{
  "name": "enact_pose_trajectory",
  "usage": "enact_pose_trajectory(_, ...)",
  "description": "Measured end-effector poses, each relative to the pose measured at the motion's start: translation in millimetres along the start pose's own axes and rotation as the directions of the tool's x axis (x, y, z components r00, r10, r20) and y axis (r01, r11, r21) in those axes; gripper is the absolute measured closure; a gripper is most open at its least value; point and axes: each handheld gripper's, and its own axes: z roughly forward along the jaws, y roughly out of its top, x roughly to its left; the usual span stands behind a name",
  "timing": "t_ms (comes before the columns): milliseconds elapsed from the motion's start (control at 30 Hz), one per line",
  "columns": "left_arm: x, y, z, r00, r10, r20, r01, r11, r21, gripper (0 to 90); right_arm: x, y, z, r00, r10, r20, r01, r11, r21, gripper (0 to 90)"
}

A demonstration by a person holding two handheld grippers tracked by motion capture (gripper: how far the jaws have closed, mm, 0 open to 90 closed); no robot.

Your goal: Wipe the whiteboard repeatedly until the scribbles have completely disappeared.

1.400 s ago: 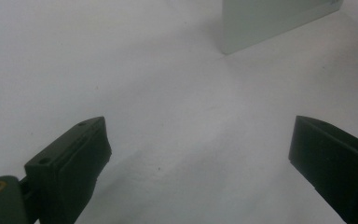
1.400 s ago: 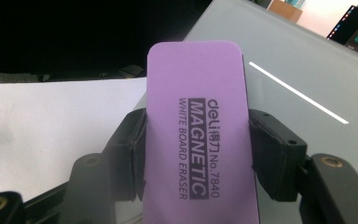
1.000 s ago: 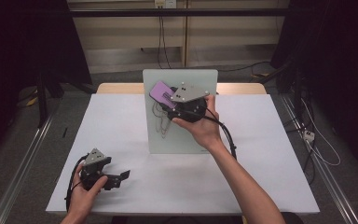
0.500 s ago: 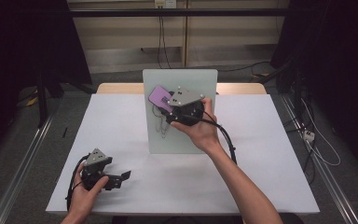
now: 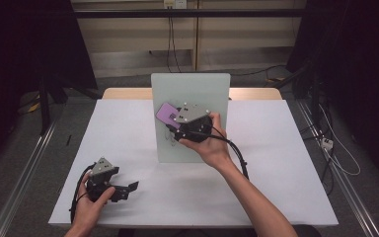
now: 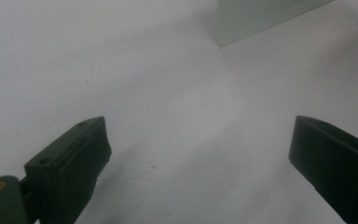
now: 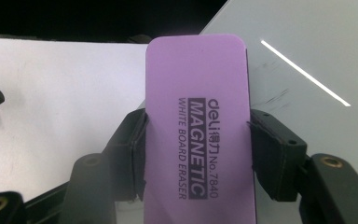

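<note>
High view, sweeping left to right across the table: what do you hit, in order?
Left gripper, jaws open, low over the table's near-left corner → purple eraser against the upright whiteboard → right gripper clamping it → person's right hand.

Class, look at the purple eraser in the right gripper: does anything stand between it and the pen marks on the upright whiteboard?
Nothing visible does. The right gripper holds the eraser against the whiteboard, beside dark marks.
</note>
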Motion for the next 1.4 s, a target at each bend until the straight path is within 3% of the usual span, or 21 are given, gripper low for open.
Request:
enact_pose_trajectory(367,0.2,-0.4,0.0,1.0,-0.006,0.002,0.006,1.0,0.003,5.0,9.2,-4.8,5.2,0.9996,-0.008,-0.025,0.009,1.0,0.027,41.8)
enact_pose_trajectory(567,0.2,-0.2,0.6,1.0,-0.004,0.002,0.004,1.0,-0.001,5.0,0.4,5.1,-2.0,0.9994,-0.01,0.033,0.01,1.0,0.015,41.8)
enact_pose_trajectory(733,0.4,0.3,0.3,1.0,-0.002,0.002,0.002,1.0,-0.002,5.0,-19.3,15.4,-14.3,0.9961,0.021,0.086,-0.02,1.0,-0.018,41.8)
enact_pose_trajectory(900,-2.2,1.1,-1.0,1.0,0.001,0.001,-0.001,1.0,-0.003,5.0,-25.0,20.4,-17.9,0.9935,0.026,0.11,-0.024,0.999,-0.024,41.8)
enact_pose_trajectory(1400,-3.5,1.4,-0.7,0.9999,0.015,0.002,-0.015,0.9999,0.003,5.0,-6.7,13.0,-5.9,0.9953,0.015,0.096,-0.015,1.0,0.005,41.7)
